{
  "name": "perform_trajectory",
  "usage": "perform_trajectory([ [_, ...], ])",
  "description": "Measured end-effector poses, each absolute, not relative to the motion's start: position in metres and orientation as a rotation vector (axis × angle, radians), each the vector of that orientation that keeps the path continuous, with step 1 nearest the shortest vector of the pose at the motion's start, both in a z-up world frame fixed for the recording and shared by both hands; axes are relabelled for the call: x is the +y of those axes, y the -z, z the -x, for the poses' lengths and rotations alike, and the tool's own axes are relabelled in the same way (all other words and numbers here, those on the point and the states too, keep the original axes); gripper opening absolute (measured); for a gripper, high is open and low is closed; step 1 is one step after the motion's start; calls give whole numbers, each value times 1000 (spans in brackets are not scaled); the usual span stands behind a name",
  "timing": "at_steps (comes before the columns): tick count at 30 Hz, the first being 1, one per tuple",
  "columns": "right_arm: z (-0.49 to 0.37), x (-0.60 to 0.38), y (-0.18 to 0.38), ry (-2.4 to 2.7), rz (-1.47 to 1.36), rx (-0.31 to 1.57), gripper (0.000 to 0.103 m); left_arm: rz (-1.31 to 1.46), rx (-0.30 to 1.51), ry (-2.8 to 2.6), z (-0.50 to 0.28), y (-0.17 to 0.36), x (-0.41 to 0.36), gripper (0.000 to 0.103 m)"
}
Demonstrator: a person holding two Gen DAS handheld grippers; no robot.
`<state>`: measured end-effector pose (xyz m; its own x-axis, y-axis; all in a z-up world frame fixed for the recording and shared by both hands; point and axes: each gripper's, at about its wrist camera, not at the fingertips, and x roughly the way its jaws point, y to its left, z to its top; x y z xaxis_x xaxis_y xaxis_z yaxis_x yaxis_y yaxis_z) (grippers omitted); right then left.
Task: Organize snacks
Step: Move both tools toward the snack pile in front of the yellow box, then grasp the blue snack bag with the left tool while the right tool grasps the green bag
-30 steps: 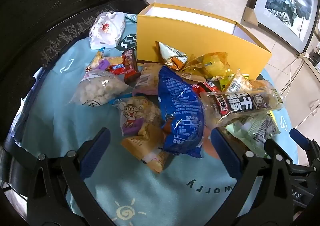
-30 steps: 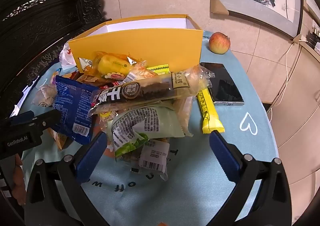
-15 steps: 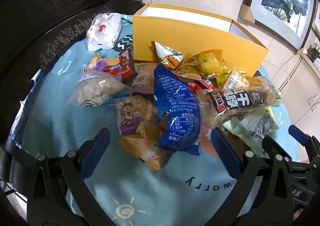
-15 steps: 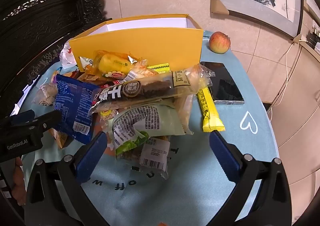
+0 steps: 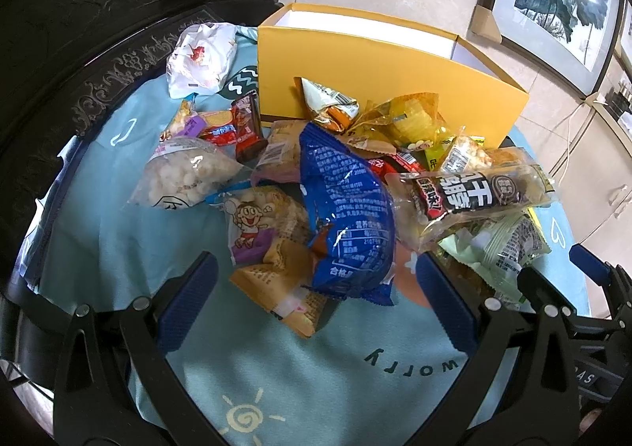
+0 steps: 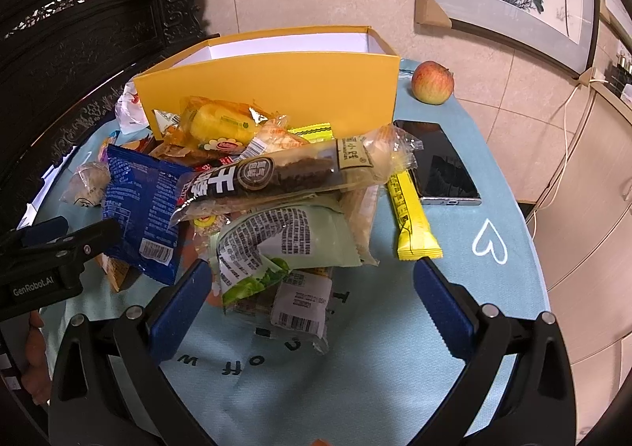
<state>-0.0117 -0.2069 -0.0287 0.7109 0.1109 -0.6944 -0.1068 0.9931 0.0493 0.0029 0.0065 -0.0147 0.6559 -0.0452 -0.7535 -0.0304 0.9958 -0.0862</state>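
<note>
Blue-padded fingers of the left gripper stand wide apart and grip nothing; between and just beyond them lie a tan wrapped snack and the lower end of a blue snack bag, both on the light blue tablecloth. The blue bag's long axis runs away from the gripper toward the yellow box, its printed back facing up. Left of it lie a cartoon-printed packet and, further left, a clear bag of white puffs.

The right gripper is also spread wide and empty. A pale green packet and a clear wrapper with a barcode label sit between its fingers, at the near edge of the pile. Above them a long clear-wrapped dark bar lies crosswise on top of the heap, its long axis running left to right and tilted up toward the right. A yellow stick packet lies just right of the pile, pointing from the gripper toward the box.

Behind the pile the open box stands upright, several snacks leaning against its front wall. A dark phone lies flat beside the yellow stick, and an apple sits further back, right of the box. A crumpled white bag lies left of the box.
</note>
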Motion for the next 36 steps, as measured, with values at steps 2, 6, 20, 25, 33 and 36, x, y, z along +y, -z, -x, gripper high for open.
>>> perform_trajectory([
  [2, 12, -210, 29, -121, -4, 767, 102, 97, 856, 21, -3, 15, 8, 101],
  [6, 11, -220, 27, -109, -2, 757, 102, 90, 842, 36, -4, 15, 16, 101],
  [20, -2, -241, 33, -102, -15, 775, 102, 48, 876, 90, -34, 19, -3, 101],
  [25, -5, -243, 33, -98, -5, 774, 102, 34, 932, 99, -50, 34, -14, 70],
  [33, -7, -244, 36, -125, 10, 795, 102, 21, 884, 114, -42, 33, -12, 48],
  [36, -7, -241, 37, -195, -32, 823, 102, 38, 860, 115, -34, 26, -5, 48],
])
